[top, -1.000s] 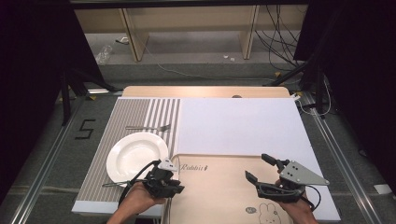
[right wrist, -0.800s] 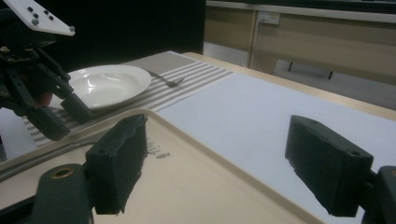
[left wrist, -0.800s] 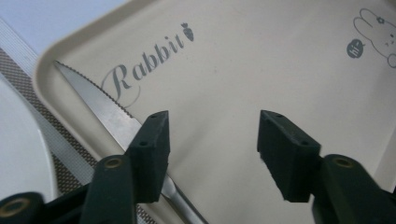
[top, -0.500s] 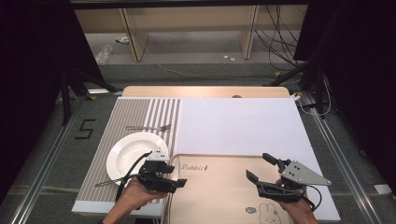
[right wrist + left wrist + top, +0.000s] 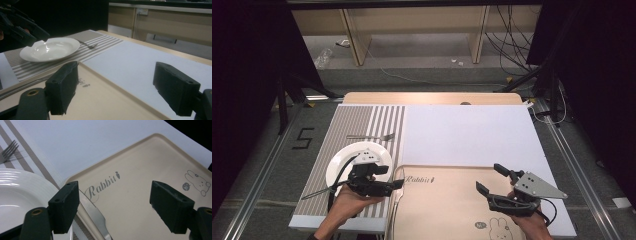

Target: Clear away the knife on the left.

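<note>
The left gripper (image 5: 395,184) has just been opening; its jaws stand wide apart with nothing between them, above the knife (image 5: 96,216) lying along the tray's (image 5: 447,200) left edge beside the plate (image 5: 343,161). The right gripper (image 5: 490,178) hangs open and empty over the tray. Lifting straight up should keep the pads off the blade. The tray reads "Rabbit" (image 5: 103,185), with a rabbit drawing (image 5: 197,181)

Knife (image 5: 96,216): polished metal, mirror-bright blade, under the left tool (image 5: 113,206). Tray (image 5: 140,170): smooth beige plastic, satin, printed. Plate (image 5: 15,192): glossy white ceramic, ribbed rim. Placemat (image 5: 362,122): woven striped cloth, matt. Fork (image 5: 371,136): shiny metal. Tool pads (image 5: 66,208): matt black, rubbery.
</note>
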Motion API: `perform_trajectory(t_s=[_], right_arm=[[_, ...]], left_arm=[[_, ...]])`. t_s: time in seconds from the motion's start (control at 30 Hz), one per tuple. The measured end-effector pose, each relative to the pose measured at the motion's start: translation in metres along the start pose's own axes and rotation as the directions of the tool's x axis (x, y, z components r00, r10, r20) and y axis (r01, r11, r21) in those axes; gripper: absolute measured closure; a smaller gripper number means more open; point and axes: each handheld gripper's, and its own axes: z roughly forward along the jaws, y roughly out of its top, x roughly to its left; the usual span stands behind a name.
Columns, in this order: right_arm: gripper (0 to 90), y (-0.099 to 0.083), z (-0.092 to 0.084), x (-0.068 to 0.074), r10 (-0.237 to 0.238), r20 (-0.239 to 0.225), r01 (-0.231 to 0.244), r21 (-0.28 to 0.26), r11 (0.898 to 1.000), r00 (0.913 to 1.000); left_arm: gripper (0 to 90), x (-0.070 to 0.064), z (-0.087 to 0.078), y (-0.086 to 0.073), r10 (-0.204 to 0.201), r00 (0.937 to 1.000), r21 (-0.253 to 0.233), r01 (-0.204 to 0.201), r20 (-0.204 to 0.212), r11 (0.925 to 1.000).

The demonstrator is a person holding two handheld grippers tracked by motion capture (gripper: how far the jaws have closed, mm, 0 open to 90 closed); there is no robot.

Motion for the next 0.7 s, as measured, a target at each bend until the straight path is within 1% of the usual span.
perform_trajectory(t_s=[0.1, 0.2, 0.43, 0.6, 0.7], right_arm=[[21.2, 0.000, 0.000, -0.001, 0.005, 0.000, -0.005, 0.001, 1.000, 1.0000], [21.2, -0.001, 0.000, -0.002, 0.007, 0.002, -0.007, -0.003, 1.000, 1.0000], [21.1, -0.001, -0.001, -0.003, 0.010, 0.001, -0.010, -0.007, 1.000, 0.9999], [21.1, -0.001, -0.001, -0.003, 0.015, 0.001, -0.015, -0.008, 1.000, 0.9999], [21.1, -0.001, -0.001, -0.003, 0.018, -0.001, -0.018, -0.008, 1.000, 0.9998]], left_arm=[[23.5, 0.003, -0.004, 0.003, -0.003, 1.0000, -0.017, 0.003, -0.002, 0.9999], [23.4, 0.006, -0.008, 0.005, -0.014, 0.9999, -0.032, 0.014, -0.007, 0.9994], [23.2, 0.013, -0.014, 0.007, -0.021, 0.9992, -0.049, 0.019, -0.035, 0.9986], [23.0, 0.018, -0.021, 0.009, -0.031, 0.9978, -0.081, 0.026, -0.058, 0.9964], [22.9, 0.022, -0.025, 0.010, -0.031, 0.9969, -0.090, 0.024, -0.072, 0.9956]])
